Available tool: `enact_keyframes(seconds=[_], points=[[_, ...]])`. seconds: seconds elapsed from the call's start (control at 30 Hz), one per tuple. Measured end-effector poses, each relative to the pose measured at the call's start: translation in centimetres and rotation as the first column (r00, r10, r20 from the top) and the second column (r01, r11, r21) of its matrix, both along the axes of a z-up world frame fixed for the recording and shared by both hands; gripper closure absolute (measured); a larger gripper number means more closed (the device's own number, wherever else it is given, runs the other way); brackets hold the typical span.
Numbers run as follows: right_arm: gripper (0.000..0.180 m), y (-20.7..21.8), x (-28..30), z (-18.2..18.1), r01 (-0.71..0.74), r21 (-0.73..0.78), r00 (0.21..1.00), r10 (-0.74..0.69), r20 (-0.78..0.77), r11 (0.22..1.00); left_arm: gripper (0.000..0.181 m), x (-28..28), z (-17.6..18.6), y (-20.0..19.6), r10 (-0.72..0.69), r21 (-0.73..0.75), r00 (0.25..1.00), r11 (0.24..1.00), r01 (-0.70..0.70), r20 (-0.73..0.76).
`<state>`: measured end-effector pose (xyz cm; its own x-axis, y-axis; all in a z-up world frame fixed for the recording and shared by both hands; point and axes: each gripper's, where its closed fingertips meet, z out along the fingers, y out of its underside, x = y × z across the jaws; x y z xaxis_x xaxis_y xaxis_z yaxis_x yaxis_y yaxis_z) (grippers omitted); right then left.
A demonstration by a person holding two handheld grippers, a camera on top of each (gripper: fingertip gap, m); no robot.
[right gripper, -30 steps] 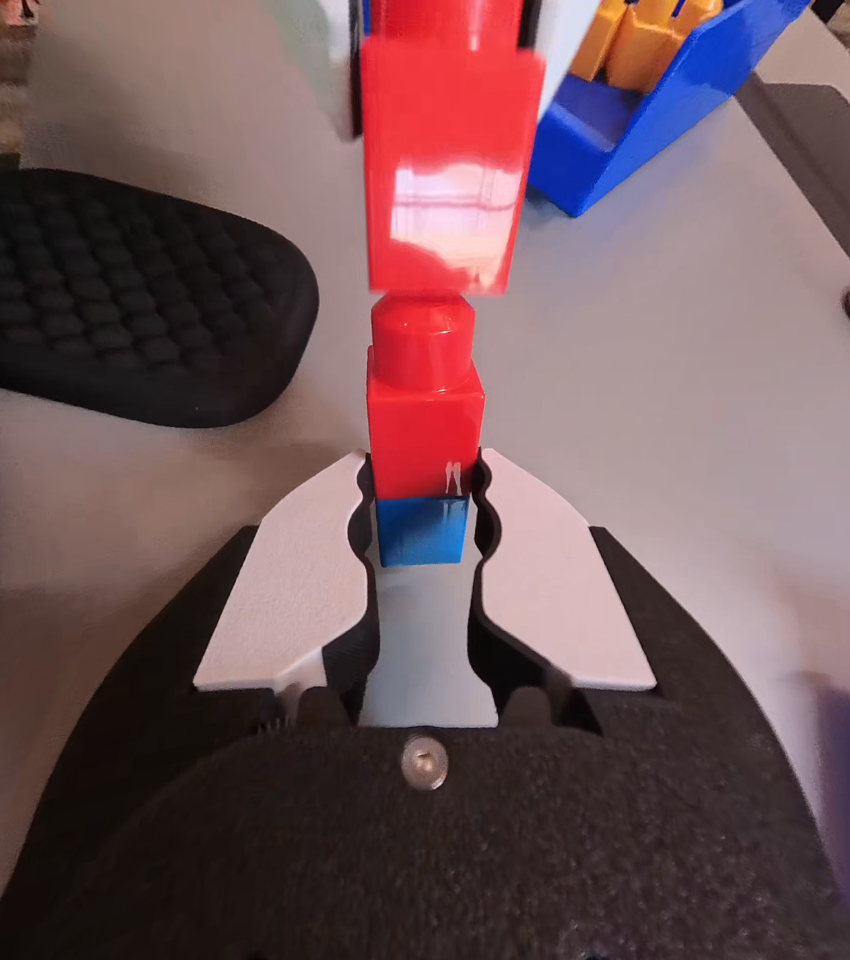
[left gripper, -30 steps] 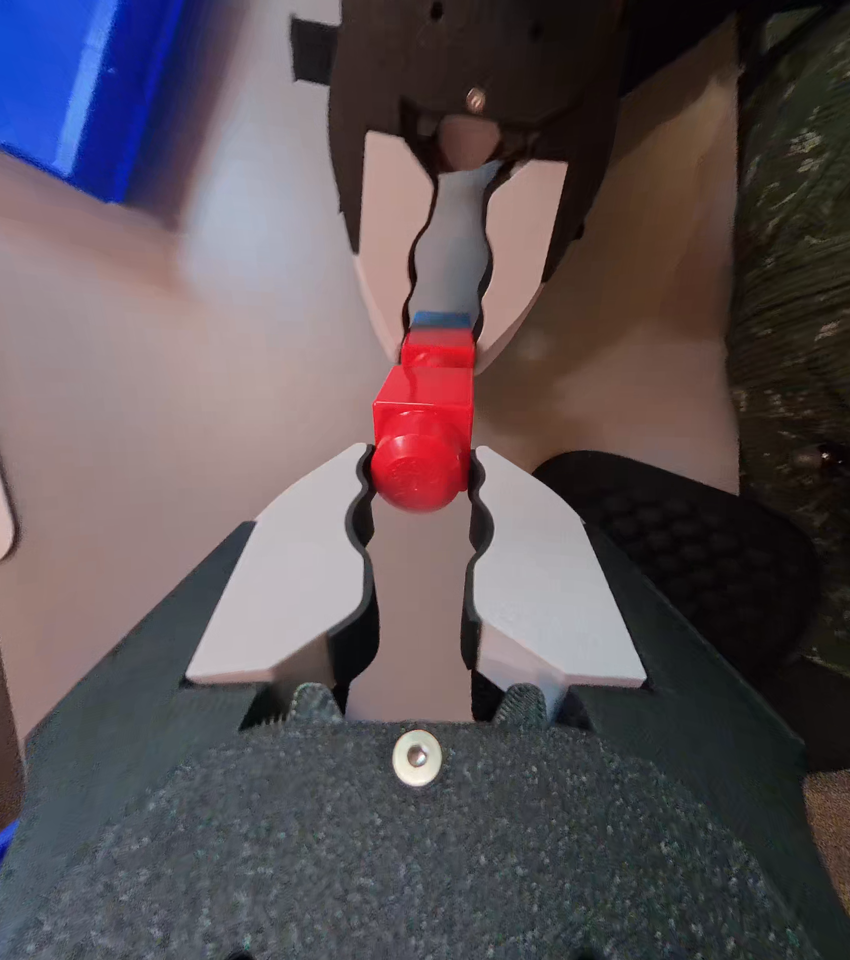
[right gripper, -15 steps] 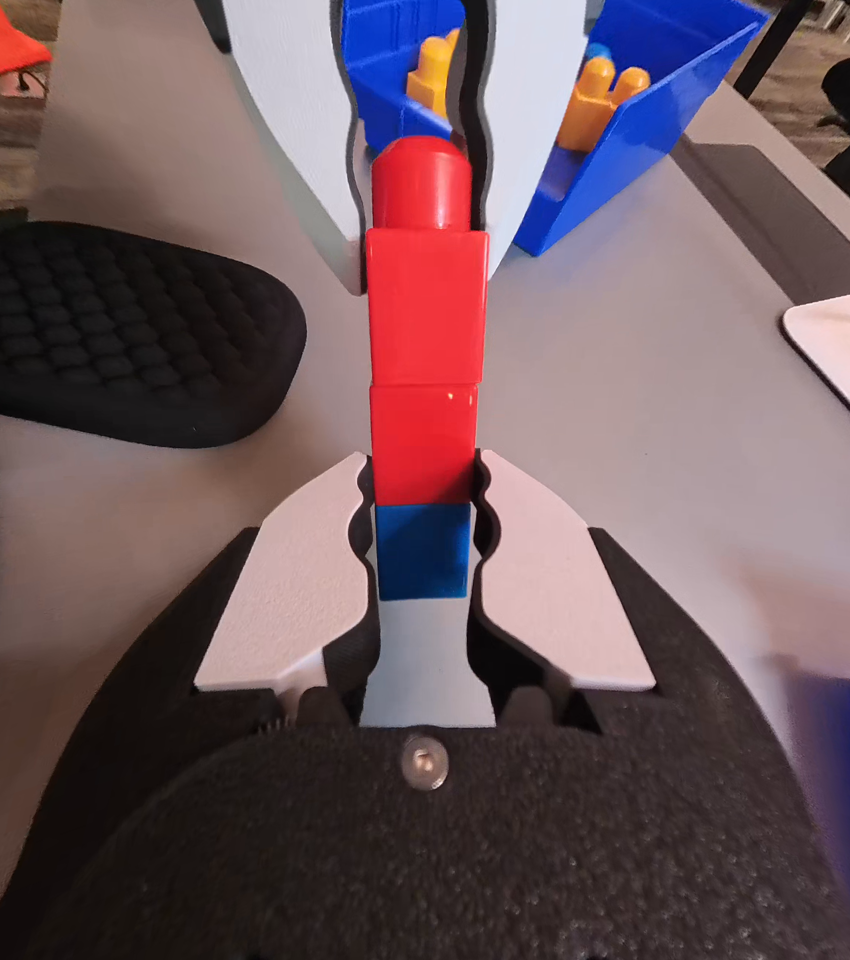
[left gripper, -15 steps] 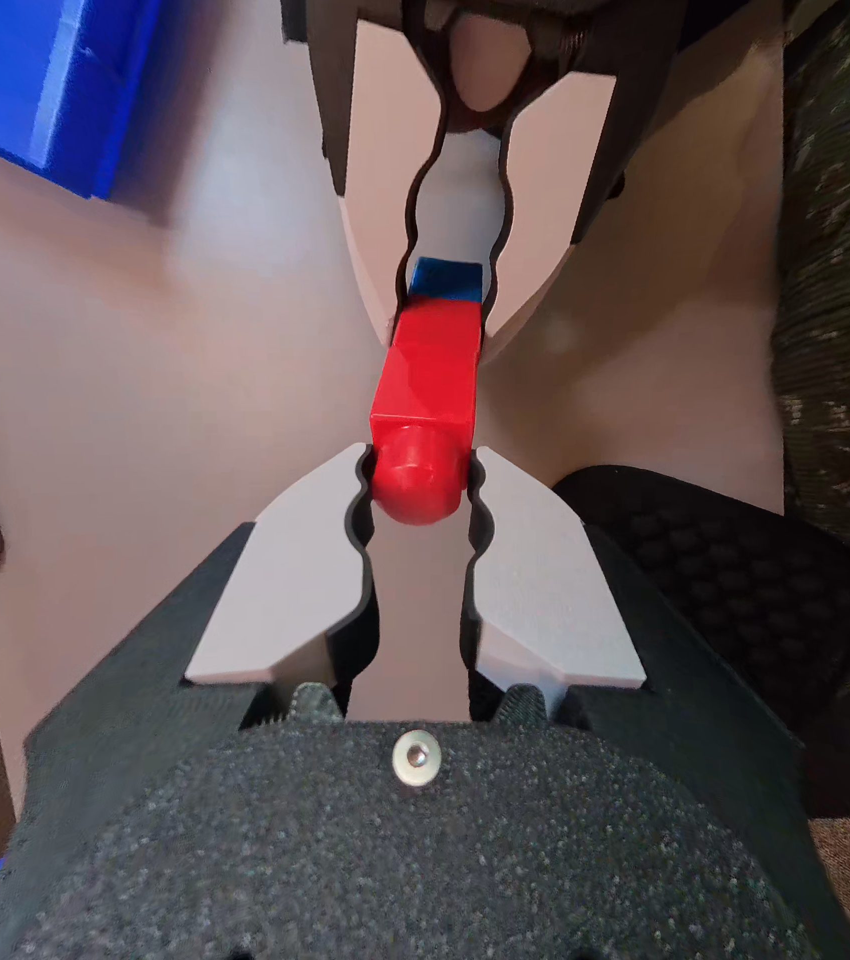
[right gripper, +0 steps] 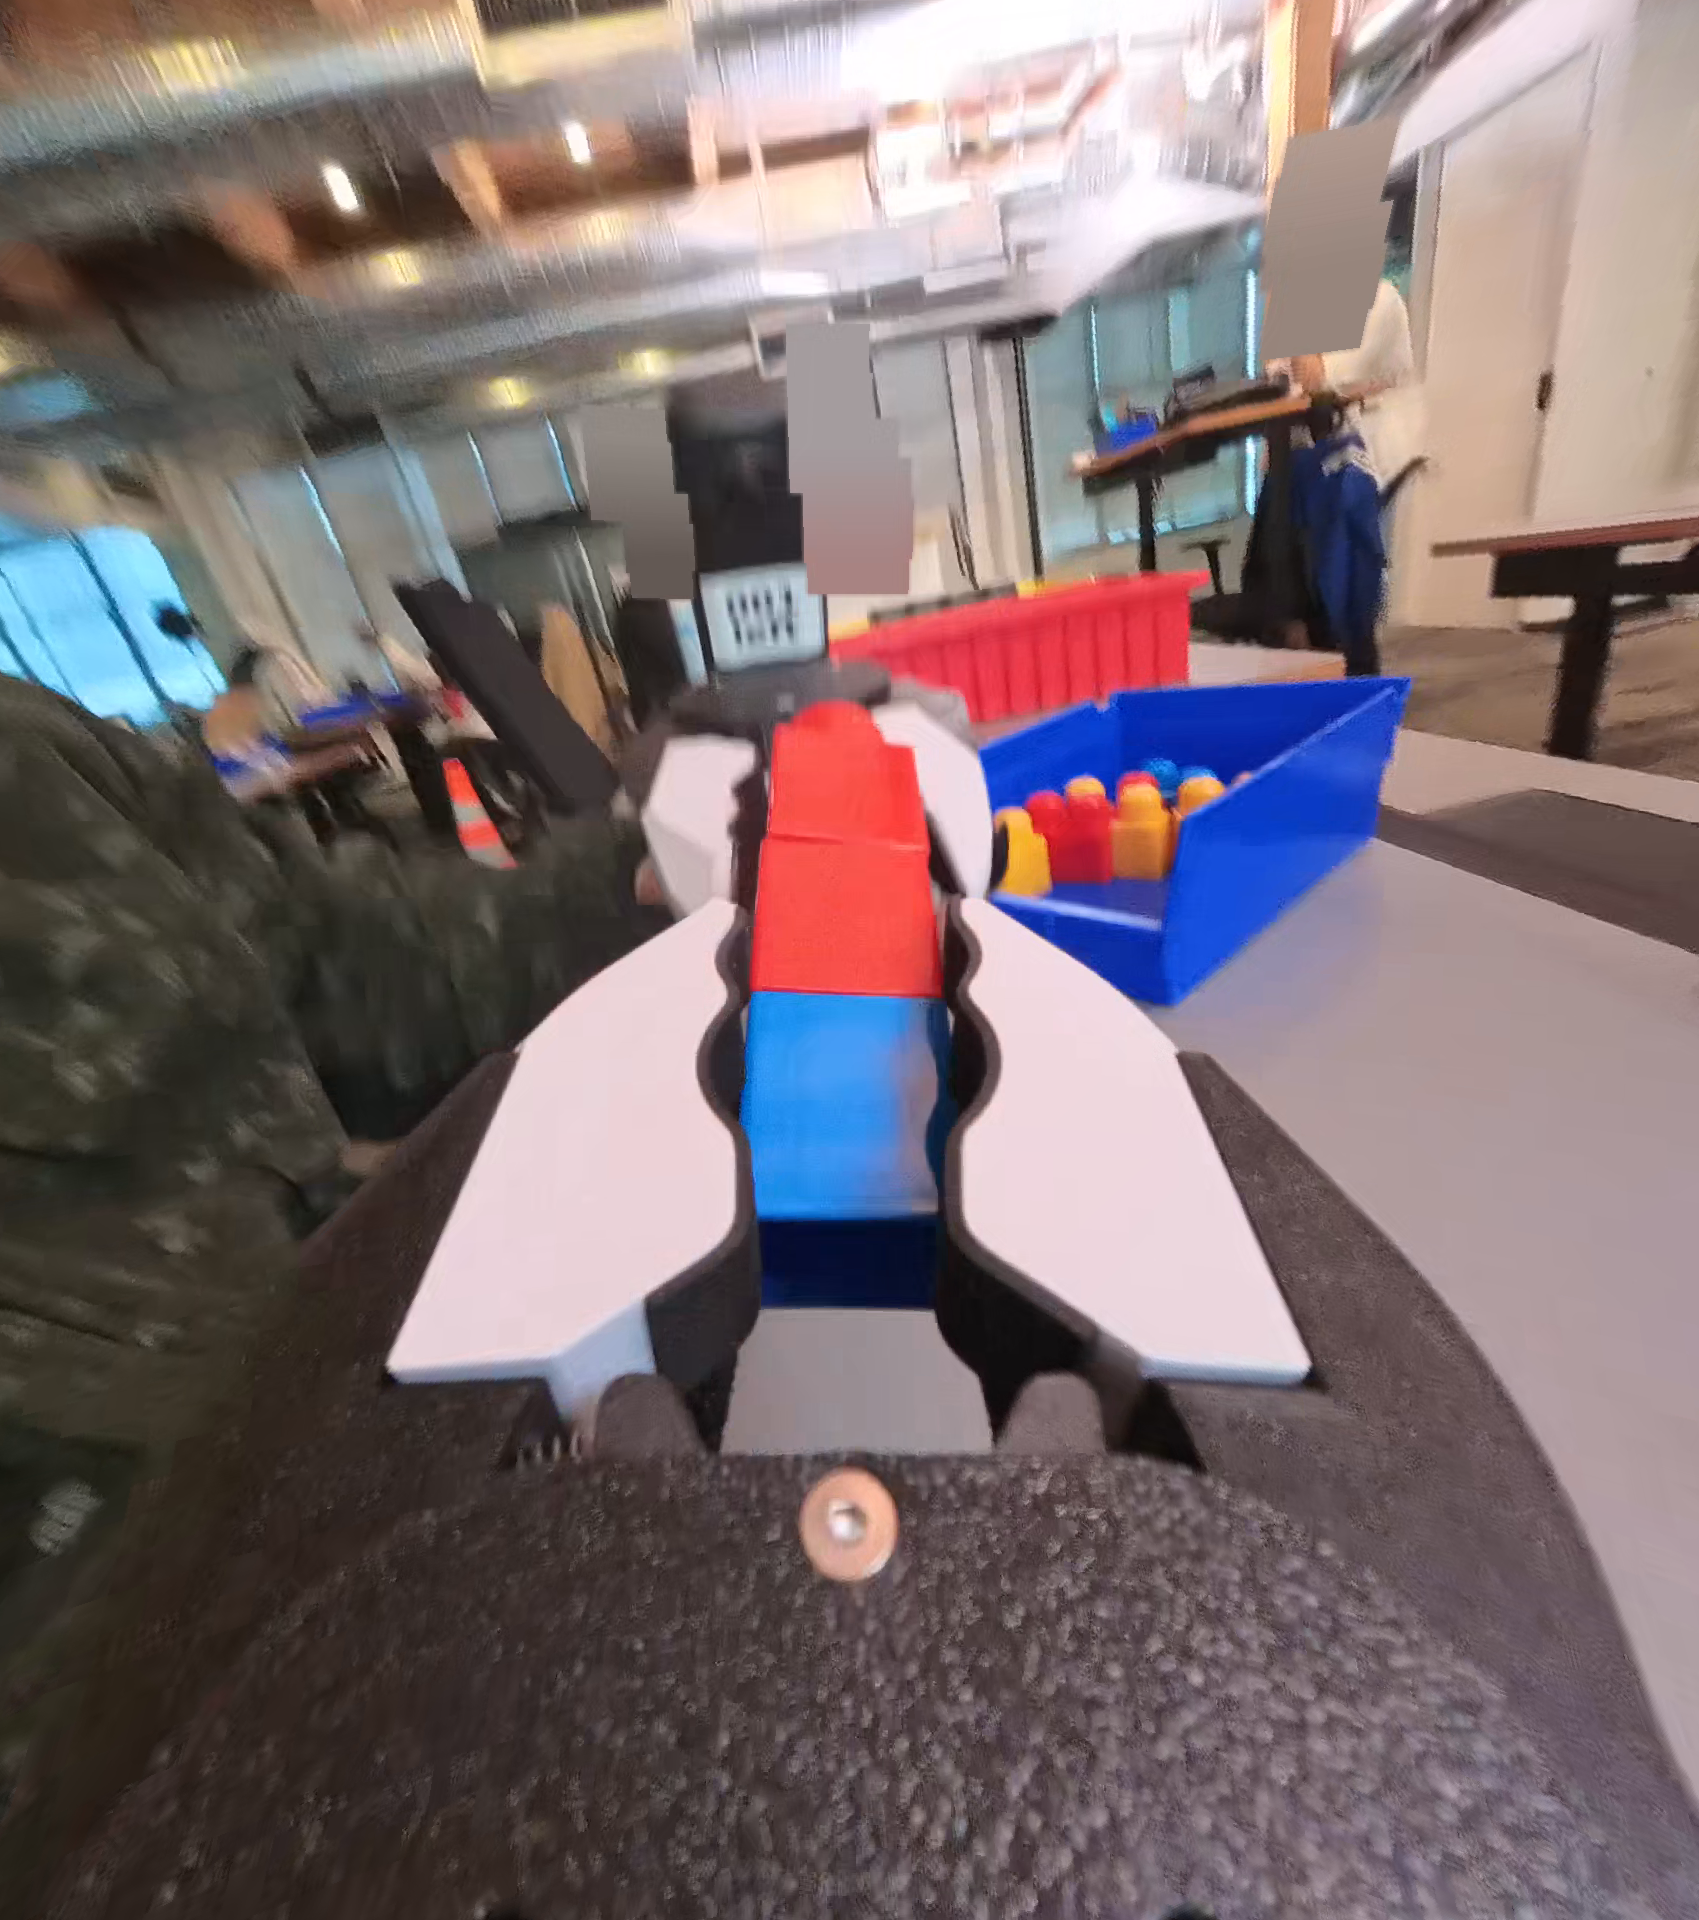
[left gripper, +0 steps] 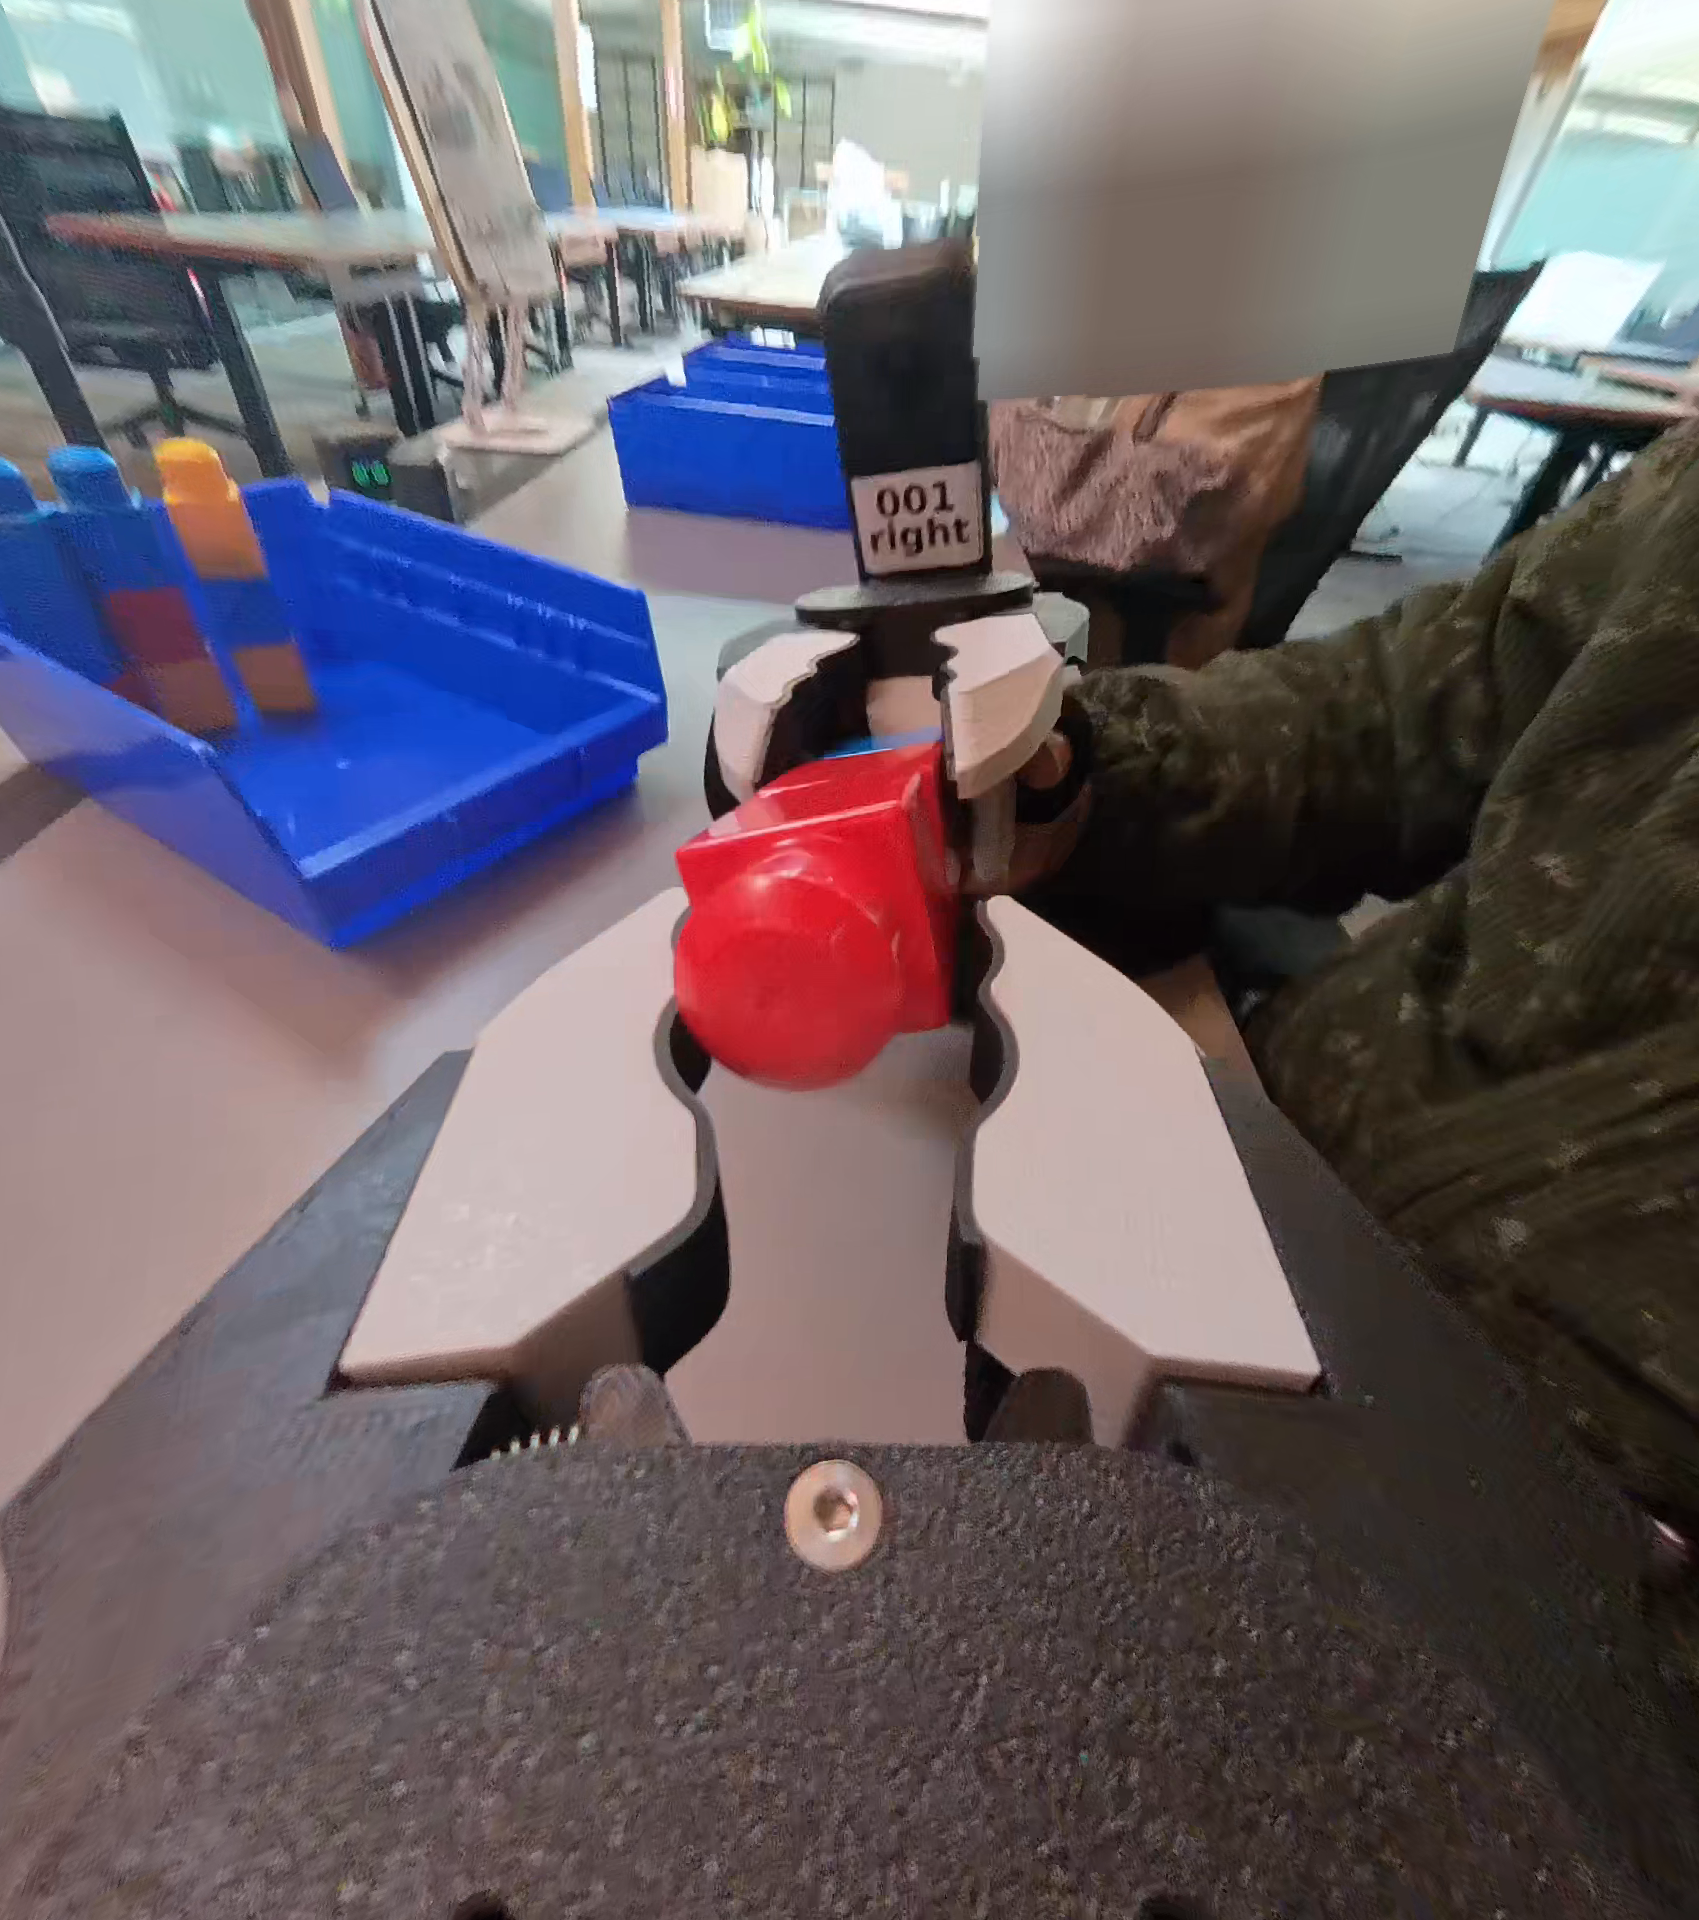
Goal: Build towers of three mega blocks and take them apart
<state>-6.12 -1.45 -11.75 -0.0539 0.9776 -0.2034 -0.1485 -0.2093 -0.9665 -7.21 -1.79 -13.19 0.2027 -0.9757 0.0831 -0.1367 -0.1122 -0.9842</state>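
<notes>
- Spanning the gap between the two grippers, a three-block tower (right gripper: 840, 997) lies roughly level in the air above the grey table (right gripper: 1447, 1091): a blue block (right gripper: 840, 1107) at one end, then two red blocks, with the end red block (left gripper: 824, 914) pointing its rounded stud at the left wrist camera.
- In the right wrist view, the right gripper (right gripper: 845, 1049) is clamped on the blue block, its white fingers (right gripper: 606, 1143) pressed to both sides, and the lower red block sits at their tips.
- In the left wrist view, the left gripper (left gripper: 829, 997) has the stud of the end red block between its fingertips; the stud touches the left finger, but whether the right finger presses the block I cannot tell.
- The right gripper also shows beyond the tower in the left wrist view, held by a person's hand (left gripper: 1032, 800) in a dark green sleeve (left gripper: 1447, 790).
- Left of the tower in that view, a blue bin (left gripper: 471, 790) stands on the table with finished towers (left gripper: 190, 613) leaning against its far wall.
- In the right wrist view, a second blue bin (right gripper: 1271, 862) just right of the tower holds loose red, yellow and orange blocks (right gripper: 1094, 831).
- A red bin (right gripper: 1032, 644) stands farther back.
</notes>
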Motion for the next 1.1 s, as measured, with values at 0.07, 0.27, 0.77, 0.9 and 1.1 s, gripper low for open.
enact_keyframes(seconds=[0.07, 0.27, 0.77, 0.9, 1.1], points=[[0.144, 0.2, 0.1, -0.1, -0.012, -0.030, 1.000, 0.012, -0.006, 0.999, 0.133, 0.7, 0.3, 0.4, 0.030, 0.035, 0.997, 0.999, -0.032, 0.072], [0.145, 0.7, 0.9, 1.0, 0.005, -0.064, 0.996, -0.011, -0.089, 0.998, 0.139, 1.3, 0.1, 0.3, 0.010, -0.053, 0.988, 0.999, -0.001, 0.155], [0.145, -1.4, -2.1, -3.5, -0.053, 0.045, 0.981, 0.043, 0.187, 0.998, 0.145, 1.0, 0.7, -0.8, -0.017, 0.030, 0.985, 0.999, 0.012, 0.174], [0.139, -1.8, -2.5, -4.1, -0.061, 0.083, 0.972, 0.040, 0.232, 0.995, 0.145, 1.2, 0.9, -1.0, -0.029, 0.036, 0.979, 0.999, 0.023, 0.201], [0.143, -2.6, -2.4, -4.1, -0.097, 0.099, 0.962, 0.067, 0.264, 0.990, 0.144, 1.3, 1.1, -1.9, -0.079, 0.060, 0.972, 0.996, 0.068, 0.223]])
